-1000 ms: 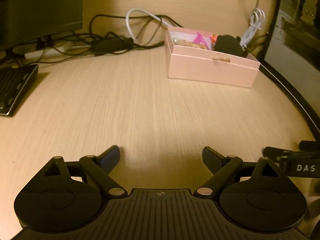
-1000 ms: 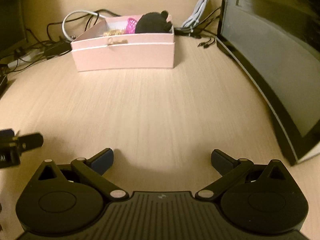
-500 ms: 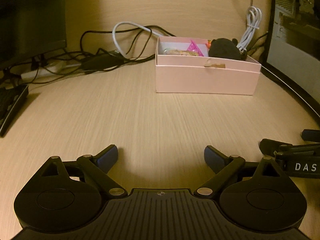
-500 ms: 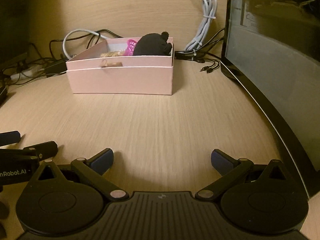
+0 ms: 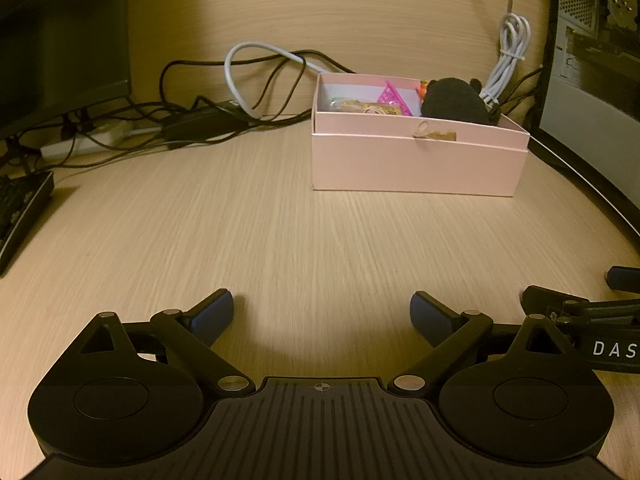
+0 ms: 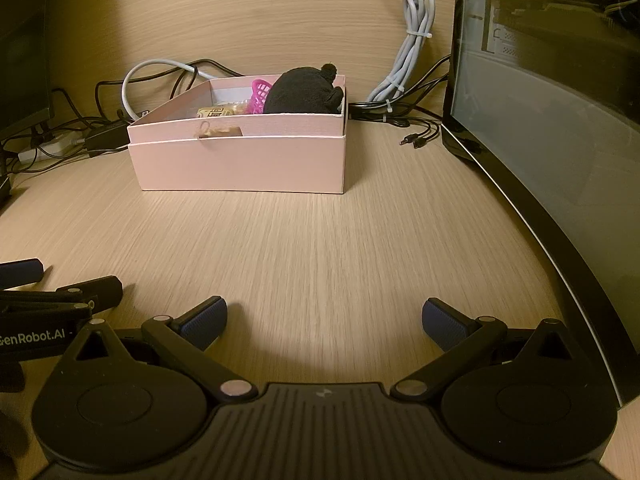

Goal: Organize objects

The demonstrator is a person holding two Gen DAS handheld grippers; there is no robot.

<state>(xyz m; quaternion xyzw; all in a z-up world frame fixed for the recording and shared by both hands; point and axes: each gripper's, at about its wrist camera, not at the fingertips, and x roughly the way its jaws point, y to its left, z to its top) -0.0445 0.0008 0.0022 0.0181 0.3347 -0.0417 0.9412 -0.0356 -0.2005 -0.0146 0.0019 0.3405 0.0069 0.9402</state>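
Pale pink rectangular cardboard box (image 5: 416,160) with its contents, set at the back of the light wood-grain desk (image 5: 280,232), well ahead of both grippers.

The box is seen ahead and to the right of the left gripper (image 5: 322,314) and ahead and slightly left of the right gripper (image 6: 324,318); its long axis runs across both views, and neither gripper is judged clearly nearer. Both sets of jaws are spread wide and nothing is held. Inside the box a black plush toy (image 6: 304,90) is seen at the right end, a pink plastic mesh piece (image 6: 259,96) beside it, and a printed snack packet (image 6: 216,112) further left. Tangled cables (image 5: 208,116) lie behind, and a dark computer case (image 6: 560,120) stands to the right.
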